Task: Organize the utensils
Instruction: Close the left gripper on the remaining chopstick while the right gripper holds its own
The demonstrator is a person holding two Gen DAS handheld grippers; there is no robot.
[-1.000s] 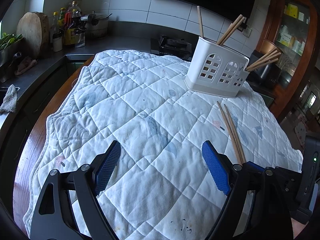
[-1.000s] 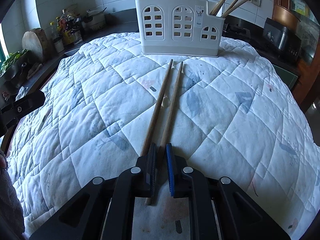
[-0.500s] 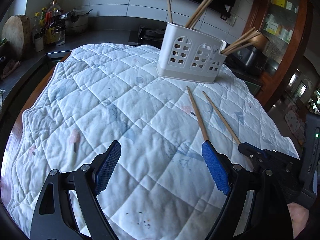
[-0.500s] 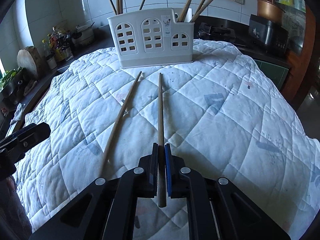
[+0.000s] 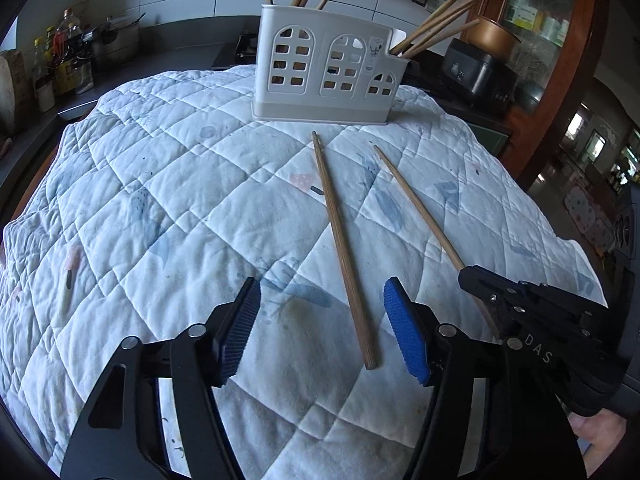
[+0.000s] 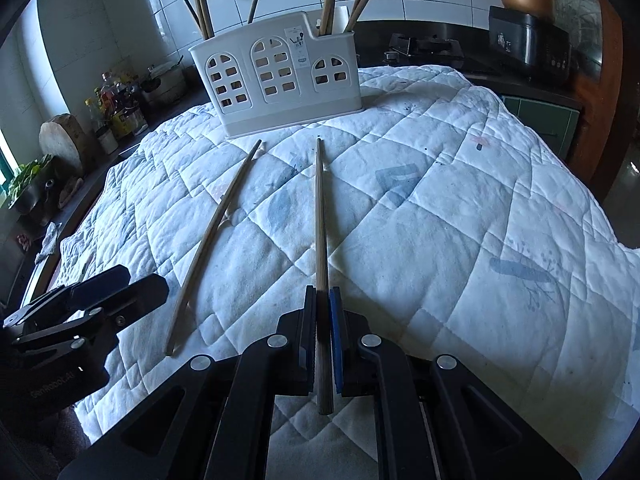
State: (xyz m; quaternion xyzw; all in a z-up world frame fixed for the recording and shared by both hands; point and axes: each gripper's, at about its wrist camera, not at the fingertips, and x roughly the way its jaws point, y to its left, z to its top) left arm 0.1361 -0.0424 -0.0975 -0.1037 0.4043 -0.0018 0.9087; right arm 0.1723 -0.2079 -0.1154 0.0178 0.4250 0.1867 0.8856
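Both grippers have come nearer the white plastic utensil caddy with arched cut-out windows (image 5: 326, 68), which now fills the upper middle of each view, and the two wooden chopsticks on the cloth have spread apart from lying side by side. Black-framed with blue ribbed pads, the left gripper (image 5: 322, 328) has just been closing its jaws, yet they are not gripping: the thicker, darker wooden chopstick (image 5: 342, 240) lies on the white quilted cloth (image 5: 160, 184) with its near end between the pads, closer to the right pad and touching neither. At the lower middle of its own view, the right gripper (image 6: 322, 340) is clenched on the thinner, pale wooden chopstick (image 6: 320, 216), whose far tip points at the caddy's base and whose butt end sticks out behind the pads. In the left view that gripper shows at the lower right, holding the same stick. More wooden chopsticks (image 6: 200, 4) stand upright or tilted in the caddy's compartments, at the top of the frame.
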